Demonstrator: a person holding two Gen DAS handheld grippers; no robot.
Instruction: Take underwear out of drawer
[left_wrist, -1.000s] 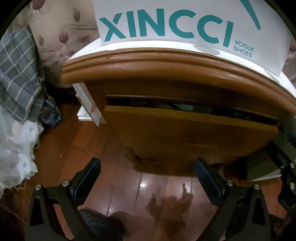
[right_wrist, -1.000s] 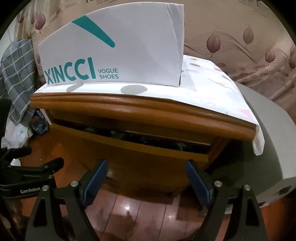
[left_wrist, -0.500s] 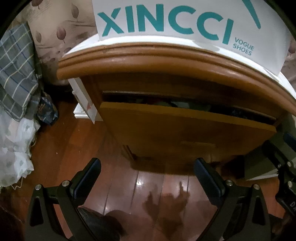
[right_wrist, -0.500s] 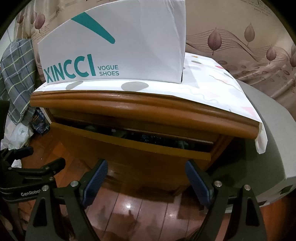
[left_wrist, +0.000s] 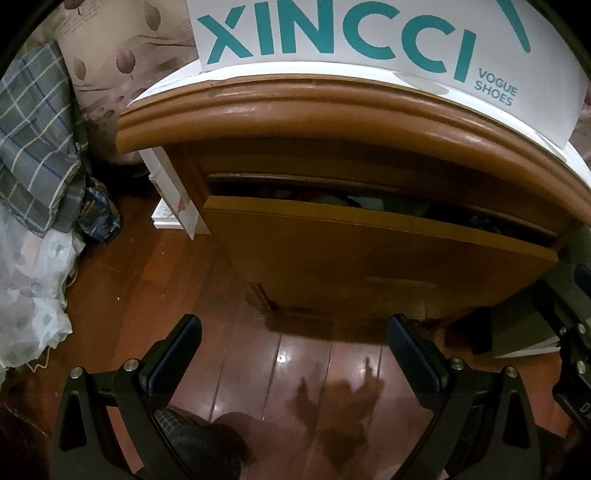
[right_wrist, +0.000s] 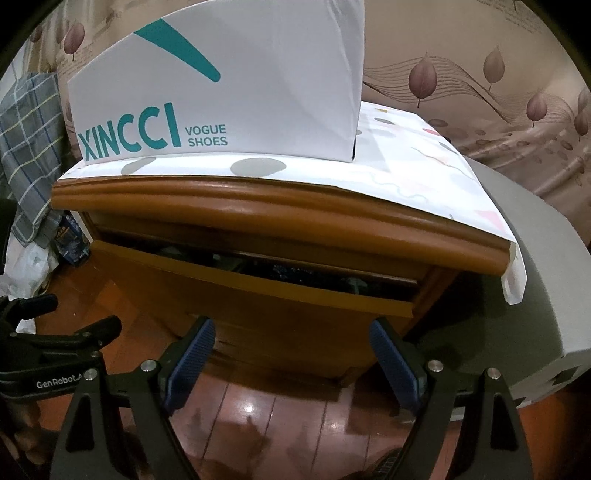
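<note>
A wooden nightstand has its top drawer (left_wrist: 369, 251) (right_wrist: 258, 299) pulled out a little way. Through the narrow gap I see dark folded clothes (left_wrist: 332, 197) (right_wrist: 291, 273); I cannot tell single pieces apart. My left gripper (left_wrist: 293, 343) hangs open above the floor in front of the drawer's face, touching nothing. My right gripper (right_wrist: 291, 354) is open too, low before the drawer front, with nothing between its fingers. The left gripper (right_wrist: 55, 354) also shows at the left edge of the right wrist view.
A white XINCCI shoe box (right_wrist: 221, 92) (left_wrist: 369, 40) stands on the nightstand's patterned cover. A plaid cloth (left_wrist: 33, 147) and pale fabric (left_wrist: 26, 288) lie at left. A grey bed edge (right_wrist: 535, 277) is at right. Glossy wood floor (left_wrist: 258, 369) lies below.
Both grippers have moved a little nearer the nightstand, and the view has shifted slightly. The drawer gap looks the same. Both grippers stay open.
</note>
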